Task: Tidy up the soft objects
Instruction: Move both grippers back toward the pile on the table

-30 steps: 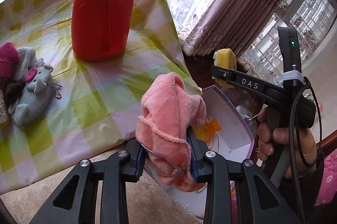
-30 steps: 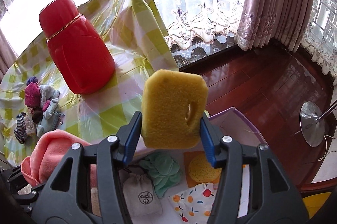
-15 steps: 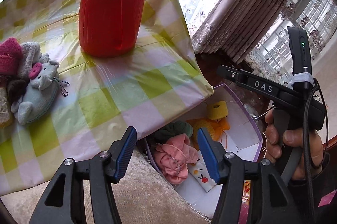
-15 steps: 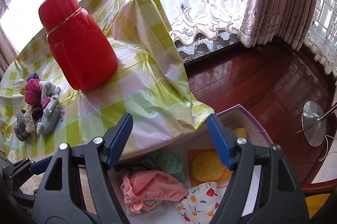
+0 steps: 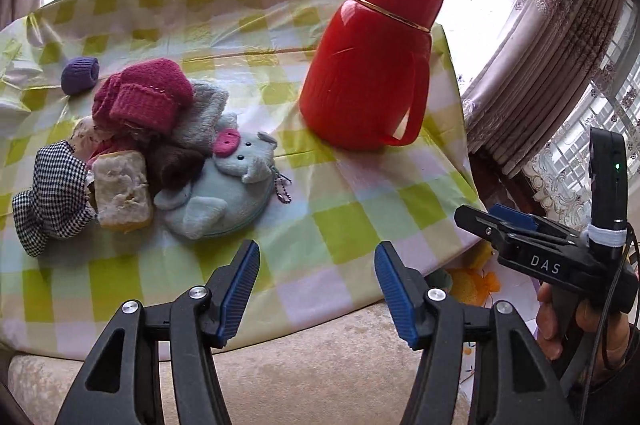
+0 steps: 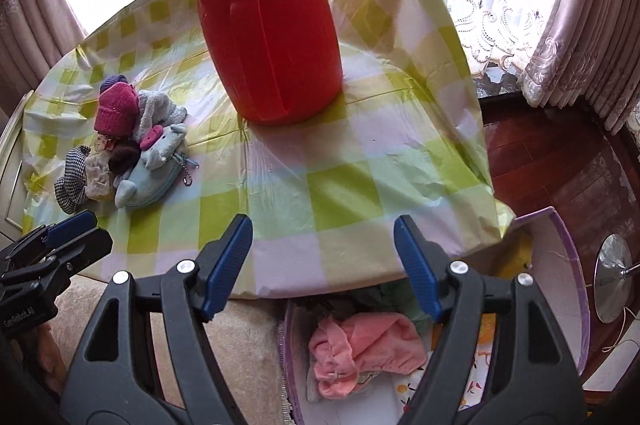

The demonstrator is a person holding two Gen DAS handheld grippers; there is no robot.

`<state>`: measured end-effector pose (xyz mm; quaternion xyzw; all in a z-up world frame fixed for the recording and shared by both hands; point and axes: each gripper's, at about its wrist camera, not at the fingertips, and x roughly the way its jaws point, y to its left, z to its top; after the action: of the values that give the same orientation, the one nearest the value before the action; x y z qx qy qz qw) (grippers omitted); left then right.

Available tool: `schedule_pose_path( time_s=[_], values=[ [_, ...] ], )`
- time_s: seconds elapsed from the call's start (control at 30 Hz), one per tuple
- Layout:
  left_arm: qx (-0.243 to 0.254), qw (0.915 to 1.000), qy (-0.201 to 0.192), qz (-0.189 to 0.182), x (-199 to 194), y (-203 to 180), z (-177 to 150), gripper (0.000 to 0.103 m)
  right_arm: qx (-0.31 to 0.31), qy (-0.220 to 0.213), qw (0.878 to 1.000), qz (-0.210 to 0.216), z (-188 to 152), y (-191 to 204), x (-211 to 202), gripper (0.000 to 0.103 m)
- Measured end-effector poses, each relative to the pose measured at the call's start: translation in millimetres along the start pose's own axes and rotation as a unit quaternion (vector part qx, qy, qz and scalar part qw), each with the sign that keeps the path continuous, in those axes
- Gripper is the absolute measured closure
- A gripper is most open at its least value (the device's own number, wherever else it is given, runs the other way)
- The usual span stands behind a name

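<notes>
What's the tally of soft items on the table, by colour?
Purple: 1, knit roll
Magenta: 1, knit piece
Grey: 1, fleece piece
Brown: 1, fuzzy piece
Pale blue: 1, elephant pouch
Black-and-white check: 1, cloth
Pale yellow: 1, sponge
Total: 7 clearly visible; a pale scrap under the pile may be an eighth.

On the table [image 5: 340, 225], a pile of soft things [image 5: 132, 153] lies at nine o'clock from the flask [image 5: 372, 73]; the box [image 6: 576, 289] sits below the table's four-o'clock edge.
</notes>
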<state>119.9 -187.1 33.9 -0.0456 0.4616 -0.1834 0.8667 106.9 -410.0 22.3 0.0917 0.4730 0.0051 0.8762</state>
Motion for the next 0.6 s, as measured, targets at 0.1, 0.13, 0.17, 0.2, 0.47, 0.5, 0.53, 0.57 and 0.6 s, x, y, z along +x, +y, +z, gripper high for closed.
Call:
schedule_pose_path(
  time_s=[0.1,0.13,0.17,0.2,0.47,0.5,0.53,0.57,0.6],
  values=[
    [-0.038,0.9989,-0.013,0.025,-12.3,36.8,0.1,0.042,-0.026,0.005,0.999,0.021,1.0,31.2,4.6,0.027],
    [-0.05,0.998,-0.017,0.035,-15.6,49.7,0.1,0.042,-0.035,0.008,0.999,0.023,1.2,41.2,7.2,0.027],
    [-0.06,0.997,-0.021,0.043,-18.3,60.4,0.2,0.042,-0.042,0.012,0.999,0.026,1.4,50.8,10.6,0.027],
    [-0.068,0.9961,-0.023,0.051,-20.9,70.3,-0.4,0.042,-0.046,0.016,0.998,0.03,2.2,59.2,14.0,0.027],
    [-0.132,0.9867,-0.042,0.085,-31.5,142.9,1.7,0.042,-0.068,0.029,0.996,0.04,5.2,112.4,39.5,0.019],
    [-0.139,0.9856,-0.043,0.086,-32.3,149.8,1.7,0.042,-0.07,0.029,0.996,0.041,6.2,118.1,42.7,0.019],
    [-0.146,0.9844,-0.045,0.088,-33.3,156.3,1.8,0.042,-0.07,0.028,0.996,0.042,7.5,123.1,45.6,0.018],
    [-0.152,0.9833,-0.047,0.089,-34.6,163.0,2.2,0.042,-0.07,0.029,0.996,0.044,9.1,128.1,49.0,0.018],
    [-0.157,0.9824,-0.048,0.089,-34.8,168.7,2.8,0.042,-0.071,0.03,0.996,0.046,10.6,133.4,52.6,0.017]
  ],
)
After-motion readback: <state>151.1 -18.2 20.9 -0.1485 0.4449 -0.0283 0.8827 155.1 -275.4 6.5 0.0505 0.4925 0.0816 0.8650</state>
